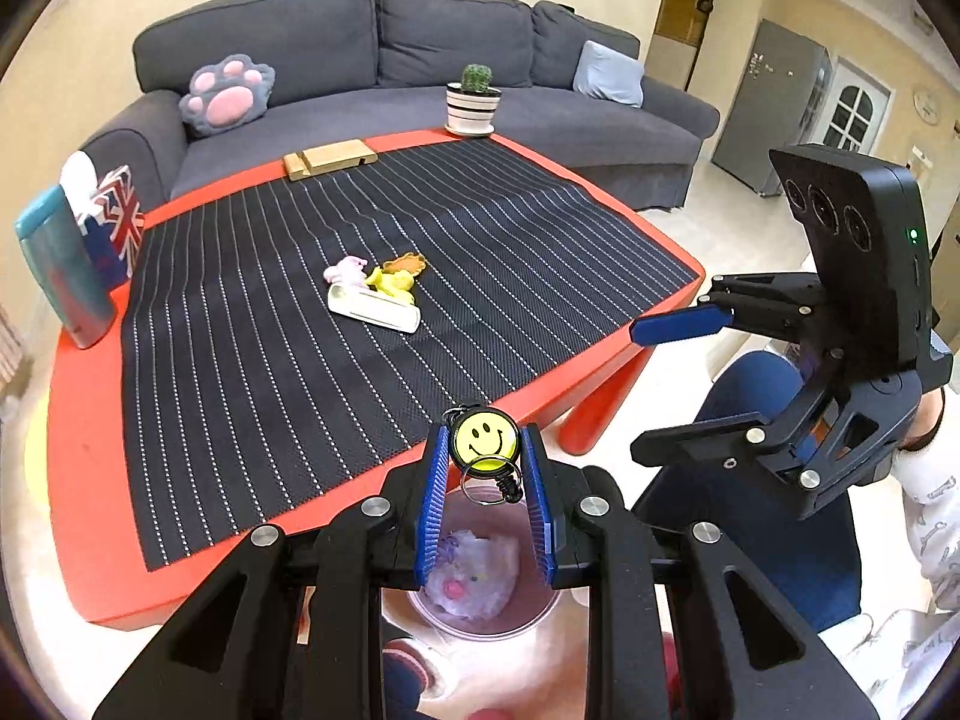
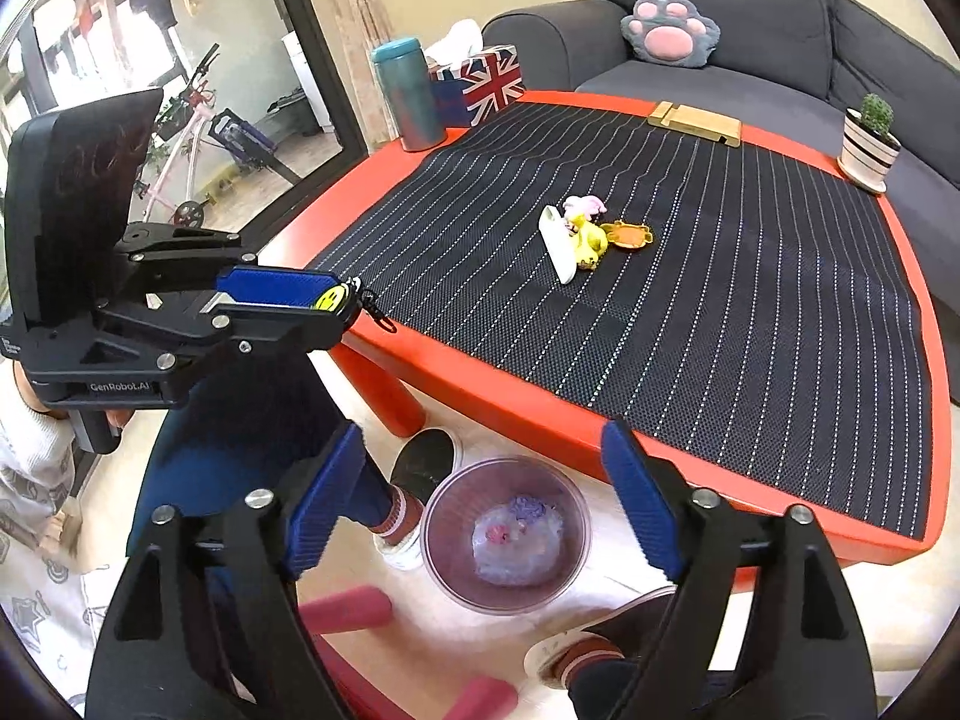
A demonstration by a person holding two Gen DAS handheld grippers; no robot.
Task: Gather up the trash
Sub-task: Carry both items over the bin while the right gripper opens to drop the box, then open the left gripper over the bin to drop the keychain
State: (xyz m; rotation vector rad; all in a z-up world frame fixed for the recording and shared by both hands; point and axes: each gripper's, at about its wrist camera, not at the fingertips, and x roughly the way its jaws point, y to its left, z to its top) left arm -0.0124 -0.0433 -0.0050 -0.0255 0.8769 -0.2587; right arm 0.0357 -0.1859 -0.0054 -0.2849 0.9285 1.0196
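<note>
My left gripper (image 1: 485, 443) is pinched tight on a yellow smiley-face keychain (image 1: 483, 435), the round badge caught between the blue pads near their tips, with its metal ring and black clip dangling below. From this wrist camera the keychain hangs just past the near edge of the red table (image 1: 78, 480), and straight beneath it on the pale floor I see the translucent purple trash bin (image 1: 543, 612) with a crumpled clear plastic wad (image 1: 477, 567) already lying in its bottom. My right gripper (image 2: 480, 498) stands wide open with nothing between its blue fingers (image 2: 639, 498); through that gap the same bin (image 2: 447, 546) shows directly below, the plastic wad (image 2: 519, 540) inside it. In the right wrist view the left gripper (image 2: 345, 300) comes in from the left, holding the keychain (image 2: 331, 298) beside the table's near corner, above the floor rather than over the mat. A black mat with white dotted stripes (image 1: 360, 276) covers most of the tabletop, and near its middle sits a small cluster: a white oblong case (image 1: 373, 307), a yellow toy figure (image 1: 393, 283), a pink piece (image 1: 347, 269) and an orange piece (image 1: 408, 264), all touching or just beside one another. Further back stand a potted cactus (image 1: 474, 101), a wooden phone stand (image 1: 330, 159), a teal tumbler (image 1: 63, 276) and a Union Jack tissue box (image 1: 117, 222), with a grey sofa (image 1: 420, 42) behind. The person's feet in socks (image 2: 402, 531) rest near the bin.
</note>
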